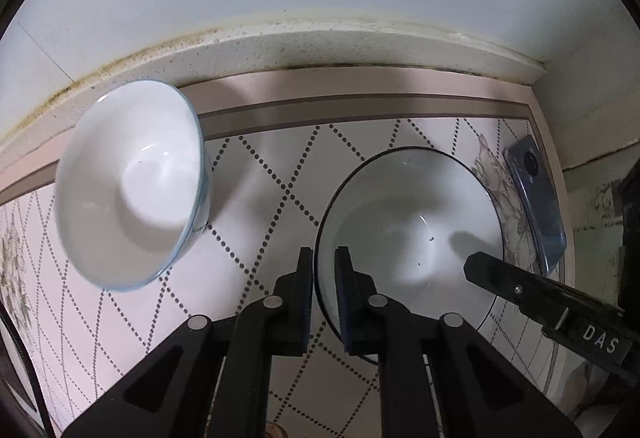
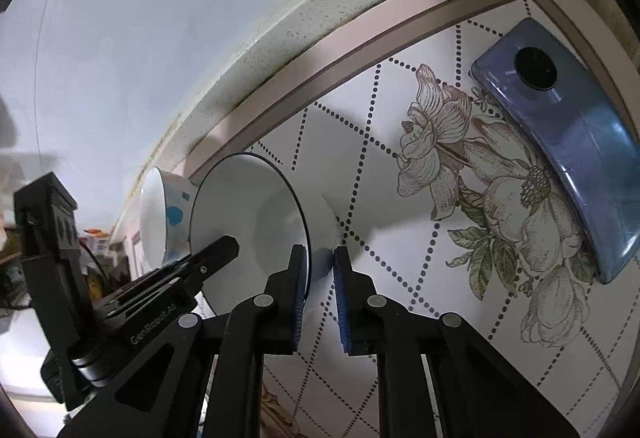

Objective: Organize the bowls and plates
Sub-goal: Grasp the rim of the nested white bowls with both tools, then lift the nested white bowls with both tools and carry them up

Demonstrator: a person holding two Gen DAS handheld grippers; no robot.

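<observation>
A white bowl with a dark rim [image 1: 408, 222] stands on the patterned mat [image 1: 264, 166]. My left gripper [image 1: 324, 262] is shut on the bowl's near-left rim, one pad inside and one outside. My right gripper [image 2: 320, 262] is shut on the same bowl [image 2: 248, 214], clamping the wall at its other side. Its finger [image 1: 480, 270] shows over the bowl's right edge in the left wrist view. A second white bowl with a light blue rim [image 1: 128, 182] stands to the left near the ledge. It appears behind the held bowl as the blue-spotted bowl [image 2: 158, 214] in the right wrist view.
A blue phone [image 2: 560, 146] lies face down on the mat's far right edge, also seen as the phone [image 1: 536, 206] right of the held bowl. A speckled stone ledge [image 1: 280, 50] and a white wall bound the far side. Clutter [image 2: 96, 238] sits beyond the bowls.
</observation>
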